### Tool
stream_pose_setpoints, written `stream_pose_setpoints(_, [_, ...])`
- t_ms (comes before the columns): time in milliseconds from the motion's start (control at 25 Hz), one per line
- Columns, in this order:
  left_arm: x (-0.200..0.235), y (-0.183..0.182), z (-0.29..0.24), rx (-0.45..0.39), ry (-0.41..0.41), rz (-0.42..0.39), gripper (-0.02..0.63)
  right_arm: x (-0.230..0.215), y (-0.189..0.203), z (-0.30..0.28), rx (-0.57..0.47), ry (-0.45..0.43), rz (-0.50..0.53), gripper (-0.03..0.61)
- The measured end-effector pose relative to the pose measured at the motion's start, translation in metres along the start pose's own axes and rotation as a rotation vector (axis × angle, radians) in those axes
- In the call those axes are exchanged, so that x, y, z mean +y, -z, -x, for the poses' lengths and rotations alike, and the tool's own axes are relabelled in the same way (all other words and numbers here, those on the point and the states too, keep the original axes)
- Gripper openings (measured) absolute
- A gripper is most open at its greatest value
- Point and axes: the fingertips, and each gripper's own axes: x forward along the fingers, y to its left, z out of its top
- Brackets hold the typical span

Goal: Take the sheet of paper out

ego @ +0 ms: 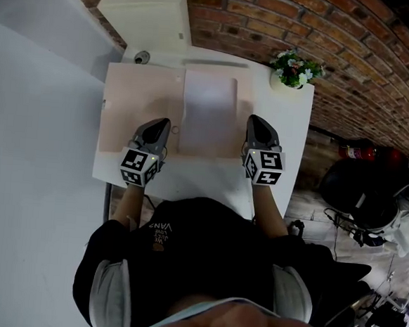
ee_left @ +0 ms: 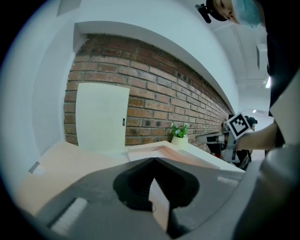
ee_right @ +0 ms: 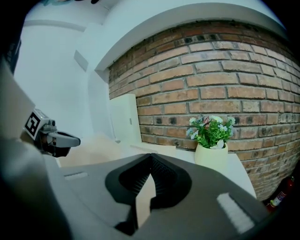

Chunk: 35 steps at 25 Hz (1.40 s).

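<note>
The left gripper (ego: 161, 125) and right gripper (ego: 258, 122) are both closed on nothing, and the pale sheet of paper (ego: 209, 110) lying flat between and just ahead of them is probably light, floppy and easily creased, best pinched at its near edge.

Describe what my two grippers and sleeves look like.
Both the left gripper and right gripper are dark grey, tapering to pointed jaws, each with a white cube of black square markers. The person wears a black top with pale grey upper sleeves.
</note>
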Motion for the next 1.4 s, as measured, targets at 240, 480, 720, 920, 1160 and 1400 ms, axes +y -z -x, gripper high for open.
stream_pose_setpoints(240, [0.007, 0.017, -0.020, 0.075, -0.007, 0.029, 0.000, -0.003, 0.015, -0.020, 0.062, -0.019, 0.003, -0.002])
stream_pose_setpoints(480, [0.015, 0.039, -0.036, 0.167, -0.002, 0.113, 0.000, -0.007, 0.024, -0.037, 0.107, -0.022, 0.021, -0.002])
stream_pose_setpoints(720, [0.016, 0.057, -0.048, 0.245, 0.026, 0.170, 0.000, -0.011, 0.031, -0.046, 0.142, -0.022, 0.027, -0.002])
stream_pose_setpoints(920, [0.018, 0.069, -0.056, 0.292, 0.040, 0.202, 0.000, -0.014, 0.039, -0.052, 0.175, -0.019, 0.026, -0.002])
stream_pose_setpoints(1160, [0.006, 0.081, -0.063, 0.372, 0.125, 0.294, 0.107, -0.015, 0.049, -0.057, 0.211, -0.028, 0.038, -0.002])
stream_pose_setpoints(1400, [0.002, 0.090, -0.069, 0.428, 0.155, 0.366, 0.230, -0.014, 0.050, -0.061, 0.221, -0.031, 0.034, -0.002])
